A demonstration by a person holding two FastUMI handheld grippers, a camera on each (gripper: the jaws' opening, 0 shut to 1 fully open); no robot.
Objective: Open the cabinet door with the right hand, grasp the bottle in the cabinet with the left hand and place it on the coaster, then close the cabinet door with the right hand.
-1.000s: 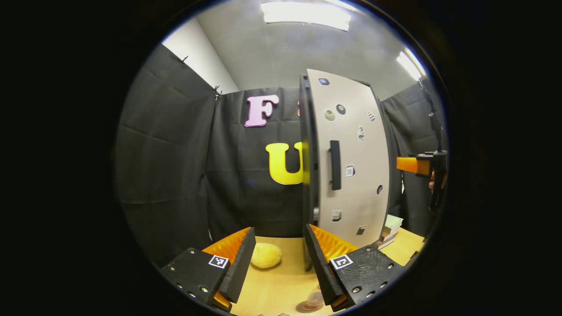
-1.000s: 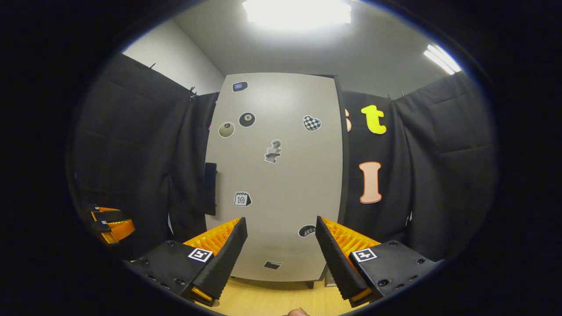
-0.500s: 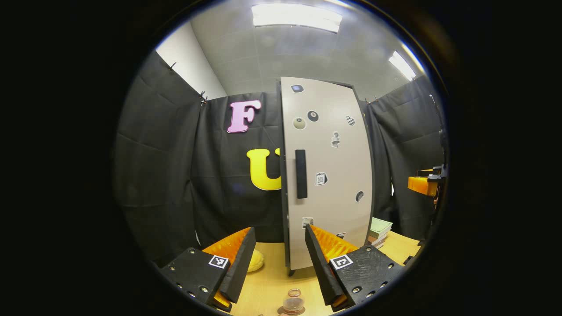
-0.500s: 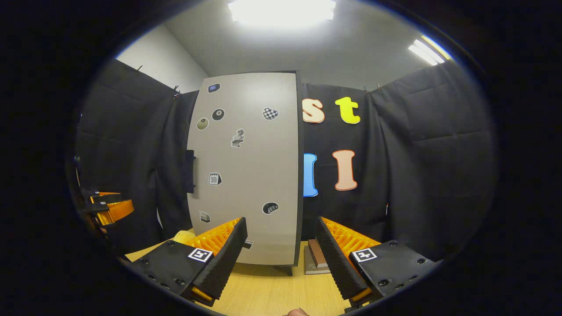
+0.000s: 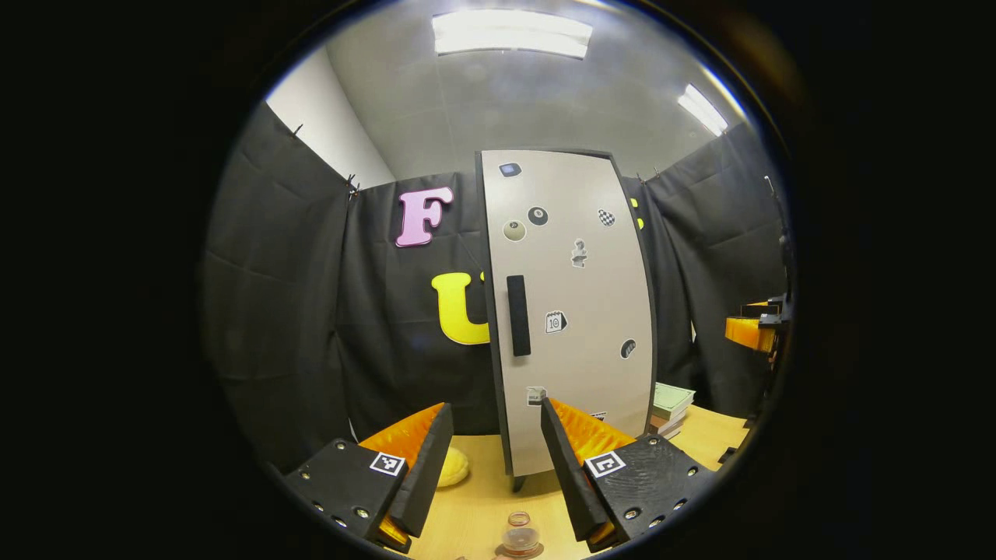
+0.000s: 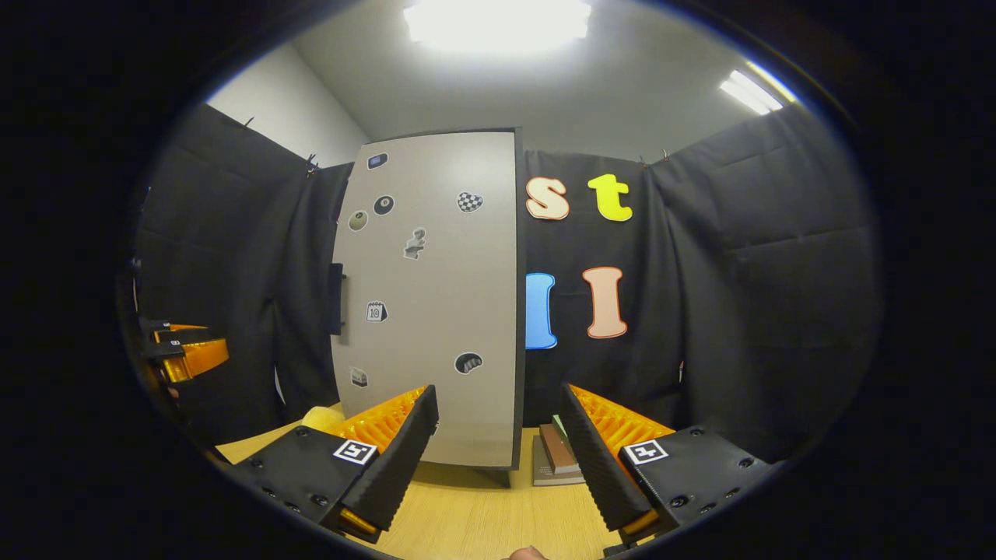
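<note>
On the pale wooden tabletop (image 5: 482, 505), the small clear bottle (image 5: 520, 533) stands on the round coaster (image 5: 520, 551) between the left gripper (image 5: 486, 467)'s wide, empty jaws. The tall grey sticker-dotted cabinet door (image 5: 572, 311) looks shut; the right gripper (image 6: 498, 455) hangs wide and empty, the task seemingly complete.

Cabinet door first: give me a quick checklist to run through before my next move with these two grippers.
1. The cabinet door looks shut against the cabinet: ok.
2. The bottle stands upright on the coaster: ok.
3. The left gripper is open, holding nothing: ok.
4. The right gripper is open and apart from the handle: ok.
5. Whether the bottle sits centred on the coaster: cannot tell, it is at the picture's edge.
</note>
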